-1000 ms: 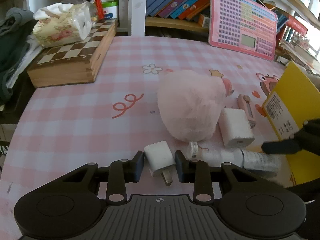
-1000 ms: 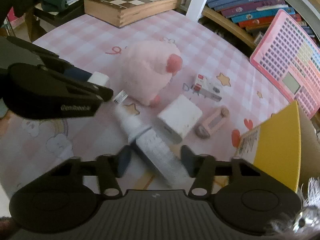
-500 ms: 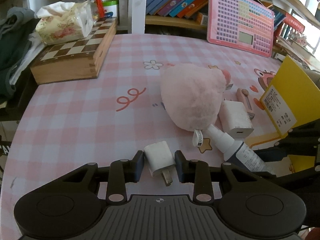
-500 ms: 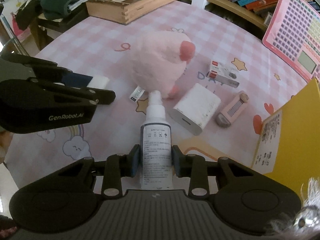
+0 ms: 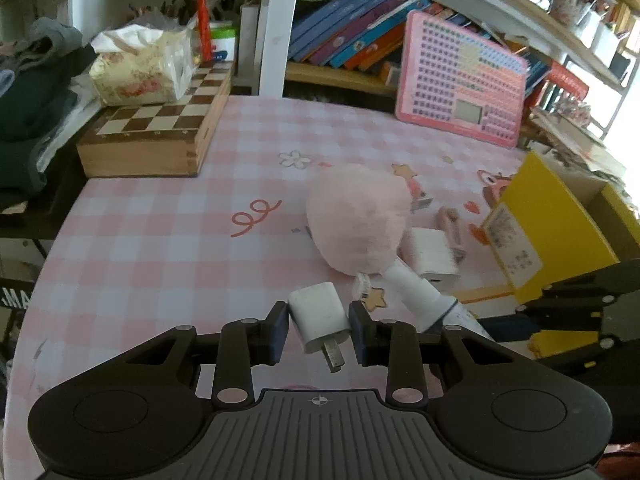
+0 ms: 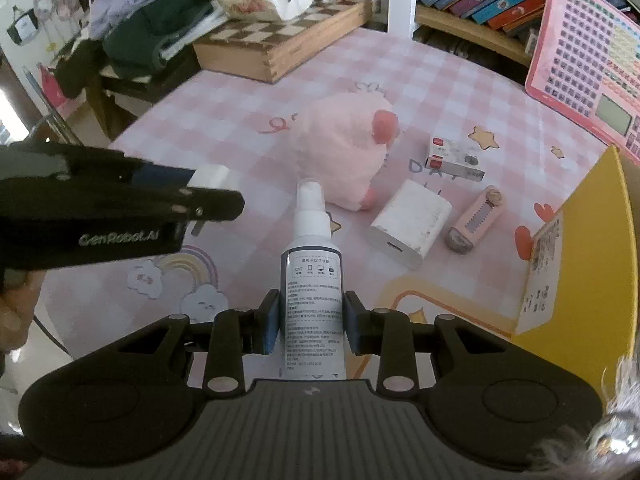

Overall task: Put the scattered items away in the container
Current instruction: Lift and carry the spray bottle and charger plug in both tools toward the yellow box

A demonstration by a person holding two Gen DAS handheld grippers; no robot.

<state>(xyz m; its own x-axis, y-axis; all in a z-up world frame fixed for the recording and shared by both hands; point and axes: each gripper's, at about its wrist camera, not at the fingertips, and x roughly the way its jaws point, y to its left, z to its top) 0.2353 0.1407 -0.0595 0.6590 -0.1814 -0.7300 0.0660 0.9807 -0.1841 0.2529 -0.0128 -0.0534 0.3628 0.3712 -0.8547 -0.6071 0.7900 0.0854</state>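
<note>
The table (image 6: 224,96) has a pink checked cloth. On it lie a pink plush toy (image 6: 340,148), a large white charger (image 6: 412,222), a wooden chess box (image 6: 280,48) and a yellow box (image 6: 592,248).

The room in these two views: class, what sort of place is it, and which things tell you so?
Probably a home study or child's room: shelves of books, a pink learning tablet, a chessboard box, a checked cartoon tablecloth.

plush toy (image 5: 358,224): fuzzy cloth | chessboard box (image 5: 160,136): wood | charger (image 5: 320,316): smooth plastic

Both wrist cameras angled down, close over shared pink tablecloth (image 5: 168,240)
</note>
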